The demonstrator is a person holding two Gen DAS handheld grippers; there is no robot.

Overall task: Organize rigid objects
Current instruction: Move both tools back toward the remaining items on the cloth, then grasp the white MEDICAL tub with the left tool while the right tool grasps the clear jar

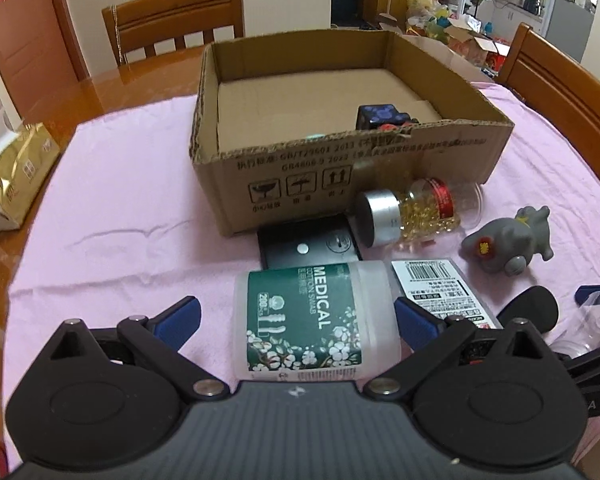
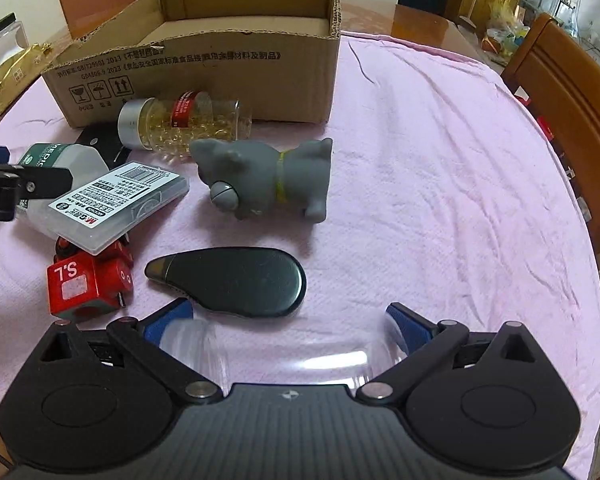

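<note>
An open cardboard box [image 1: 452, 160] stands on the pink cloth, with a dark blue cube [image 1: 380, 114] inside. My left gripper [image 1: 296, 314] is open, its blue fingers either side of a lying cotton swab jar [image 1: 312, 320] with a green label. My right gripper [image 2: 288, 320] is open around a clear plastic cup [image 2: 284, 356] lying between its fingers. Before the box lie a capsule bottle [image 2: 184, 122], a grey pig toy [image 2: 268, 176], a clear labelled case [image 2: 120, 204], a red cube [image 2: 88, 280], a black oval object [image 2: 236, 280] and a flat black device [image 1: 308, 246].
Wooden chairs stand behind the box [image 1: 176, 20] and at the right [image 2: 572, 92]. A gold packet [image 1: 16, 172] lies at the table's left edge. The cloth right of the pig toy [image 2: 440, 180] holds nothing.
</note>
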